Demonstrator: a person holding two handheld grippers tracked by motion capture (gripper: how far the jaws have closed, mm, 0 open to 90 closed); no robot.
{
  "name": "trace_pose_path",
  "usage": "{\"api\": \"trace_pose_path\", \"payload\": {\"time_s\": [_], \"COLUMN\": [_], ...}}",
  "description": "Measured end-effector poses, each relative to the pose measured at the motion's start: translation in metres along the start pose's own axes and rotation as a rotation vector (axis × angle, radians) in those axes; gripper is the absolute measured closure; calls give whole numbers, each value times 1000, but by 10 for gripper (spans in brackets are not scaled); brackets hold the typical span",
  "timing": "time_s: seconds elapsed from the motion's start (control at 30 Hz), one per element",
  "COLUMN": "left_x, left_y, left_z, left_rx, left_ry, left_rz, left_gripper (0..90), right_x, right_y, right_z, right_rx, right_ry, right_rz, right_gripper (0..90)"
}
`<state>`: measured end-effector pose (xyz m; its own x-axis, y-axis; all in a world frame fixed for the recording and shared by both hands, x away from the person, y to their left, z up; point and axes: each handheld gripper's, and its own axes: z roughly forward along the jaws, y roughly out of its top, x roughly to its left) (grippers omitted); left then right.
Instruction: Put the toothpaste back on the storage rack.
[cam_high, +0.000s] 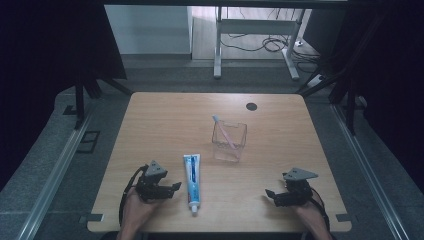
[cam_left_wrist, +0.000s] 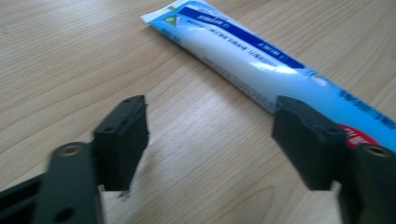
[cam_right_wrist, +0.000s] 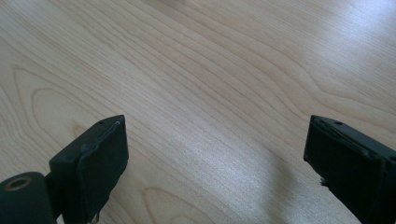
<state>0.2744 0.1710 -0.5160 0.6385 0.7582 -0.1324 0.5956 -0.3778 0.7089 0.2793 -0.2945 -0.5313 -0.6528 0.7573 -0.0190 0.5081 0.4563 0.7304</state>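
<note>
Here | worktop (cam_high: 280, 125) | clear cup (cam_high: 229, 141) holding toothbrush (cam_high: 224, 131) | white-blue tube (cam_high: 192, 181) flat | left hand-held gripper (cam_high: 172, 188) apart beside tube | right hand-held gripper (cam_high: 271, 196) apart

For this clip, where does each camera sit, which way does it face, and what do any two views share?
High view: above the person's side, facing forward and down on the table; both hands, left gripper and right gripper enter at bottom.
Left gripper view: rides the left gripper, facing along its spread jaws at the toothpaste tube.
Right gripper view: rides the right gripper, facing down at bare wood between its spread jaws.
Shared: the toothpaste tube appears in the high and left gripper views.
</note>
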Motion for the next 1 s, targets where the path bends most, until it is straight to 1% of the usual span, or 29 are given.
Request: {"api": "trace_pose_path", "payload": {"time_s": [0.2,0.23,0.3,0.37,0.4,0.47,0.53,0.57,0.67,0.77,0.9,0.93,1.0], "left_x": [-2,-4,-6,-8,-10,-14,-17,-19,-25,-30,-39,-41,-44], "left_y": [6,7,10,13,14,17,19,19,22,25,29,29,31], "left_z": [0,0,-1,-1,-1,1,3,4,6,9,17,18,19], "left_rx": [2,2,0,-4,-3,5,16,20,32,37,64,66,62], "left_ry": [-32,-34,-38,-42,-44,-44,-50,-58,-73,-87,-93,-92,-107], "left_rz": [-2,-9,-5,4,9,26,44,42,60,72,102,105,108], "left_gripper": [464,508,580,648,694,758,806,829,892,895,896,896,896], "right_x": [0,0,1,2,2,2,2,2,2,2,2,2,2], "right_y": [0,0,0,0,0,1,1,1,1,1,1,1,1], "right_z": [0,1,1,1,1,1,1,1,1,2,2,2,2], "right_rx": [-2,-3,-3,-1,0,-1,-2,-4,-6,-4,-5,-4,-4], "right_ry": [6,8,11,13,13,13,12,12,15,16,16,15,16], "right_rz": [3,0,0,1,-1,-1,-1,-1,-2,-3,-3,-4,-4], "right_gripper": [70,71,72,74,75,78,81,82,85,87,89,90,90]}}
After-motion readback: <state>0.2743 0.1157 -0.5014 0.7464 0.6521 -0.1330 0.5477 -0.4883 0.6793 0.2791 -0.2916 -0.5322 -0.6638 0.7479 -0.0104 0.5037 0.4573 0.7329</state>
